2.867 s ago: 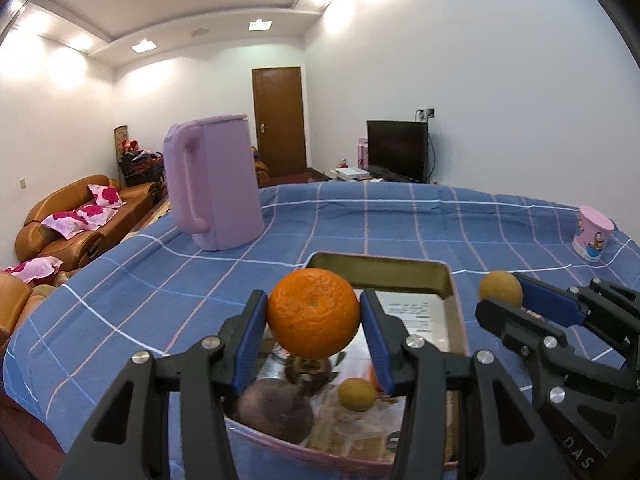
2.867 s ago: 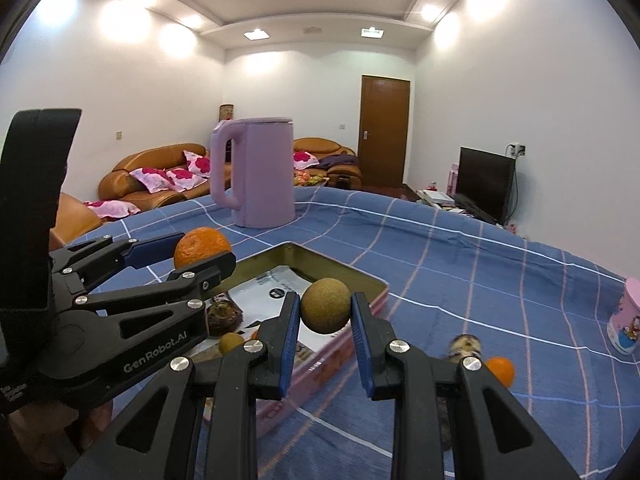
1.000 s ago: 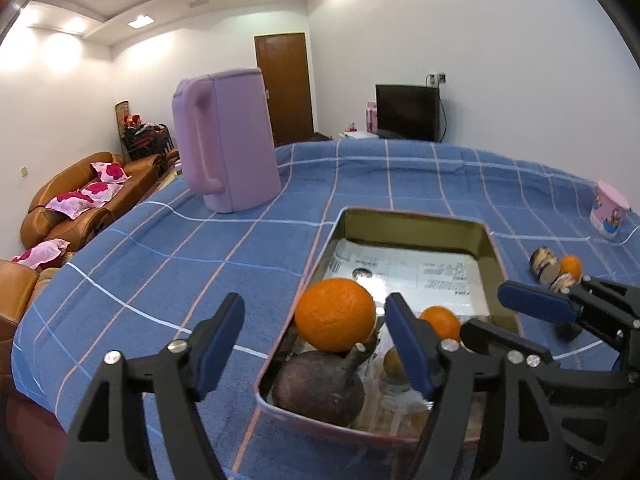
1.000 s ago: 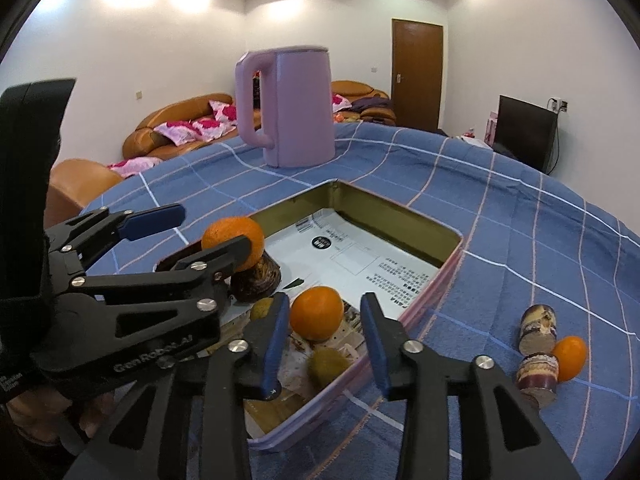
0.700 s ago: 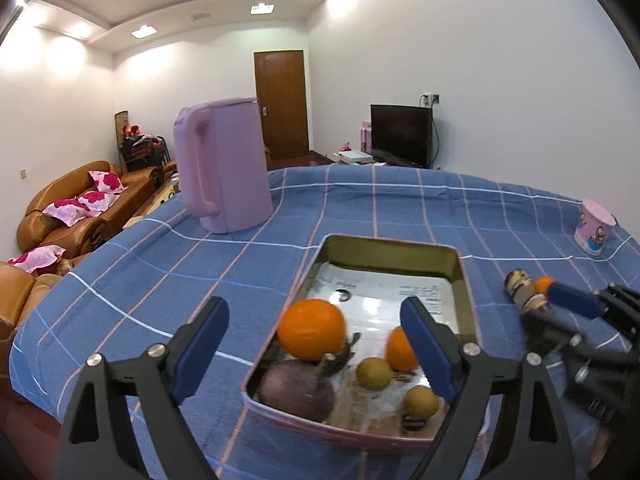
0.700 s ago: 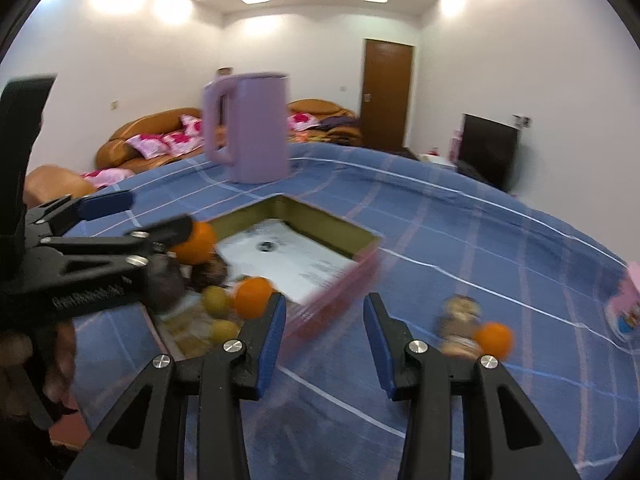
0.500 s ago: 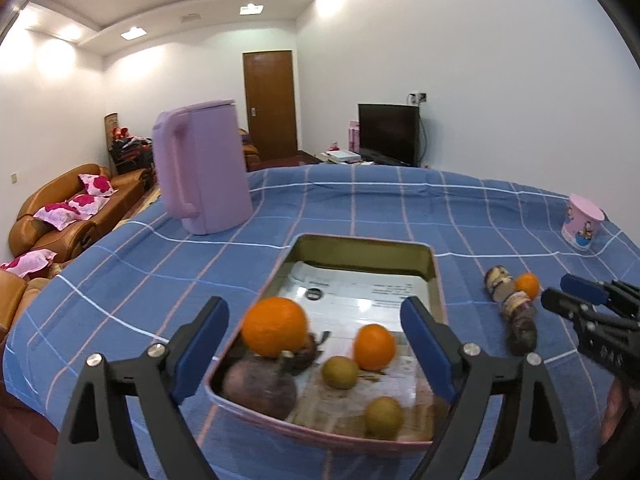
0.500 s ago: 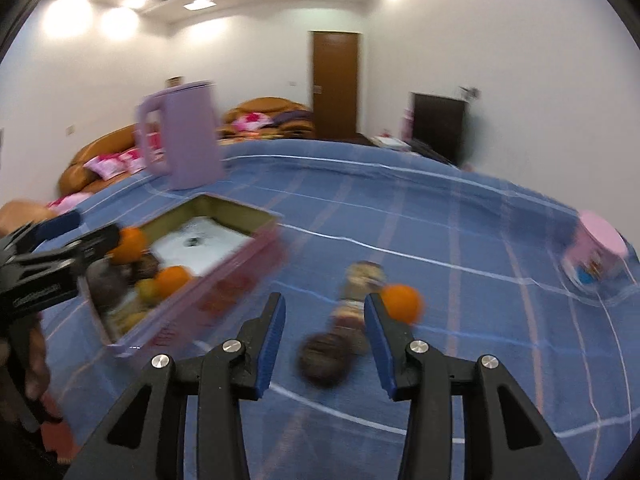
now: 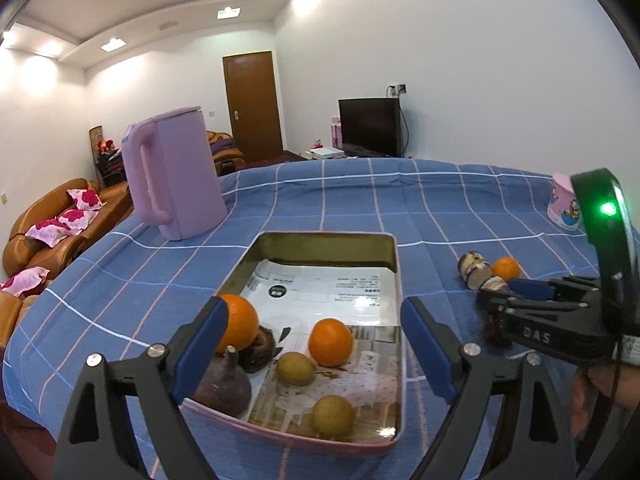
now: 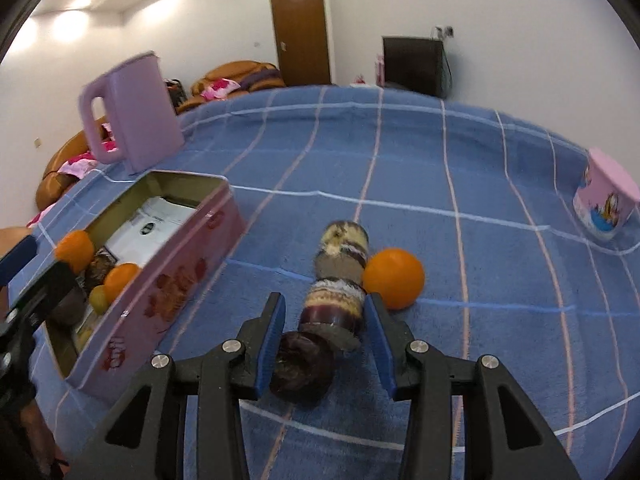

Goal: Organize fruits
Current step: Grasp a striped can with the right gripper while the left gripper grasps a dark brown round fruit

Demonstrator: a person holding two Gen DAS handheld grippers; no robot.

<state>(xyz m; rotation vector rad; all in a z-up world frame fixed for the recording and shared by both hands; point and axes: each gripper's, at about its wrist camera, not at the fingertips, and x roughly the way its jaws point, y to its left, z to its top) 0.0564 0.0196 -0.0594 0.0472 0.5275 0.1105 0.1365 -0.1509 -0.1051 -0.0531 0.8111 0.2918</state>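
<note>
A pink tin tray [image 9: 394, 258] lined with paper holds a big orange [image 9: 236, 322], a smaller orange [image 9: 331, 342], two greenish-brown round fruits [image 9: 295, 368] and dark purple fruits [image 9: 222, 386]. My left gripper [image 9: 314, 346] hovers over the tray's near end, open wide with nothing held. To the right of the tray, on the blue cloth, three purple-skinned fruit pieces [image 10: 334, 308] lie in a row beside a small orange [image 10: 394, 278]. My right gripper [image 10: 324, 308] straddles the nearer pieces, open, its pads beside them without squeezing. The tray [image 10: 168, 276] is at its left.
A tall lilac kettle [image 9: 176, 184] stands on the cloth behind the tray's left side. A pink cartoon cup [image 10: 604, 204] sits at the far right. Brown sofas [image 9: 48, 224] stand beyond the table's left edge. A hand [image 9: 600, 392] holds the right gripper.
The left gripper let go of the big orange in the tray, opened wide and drew back. The right gripper left its round fruit in the tray and swung right over the purple pieces.
</note>
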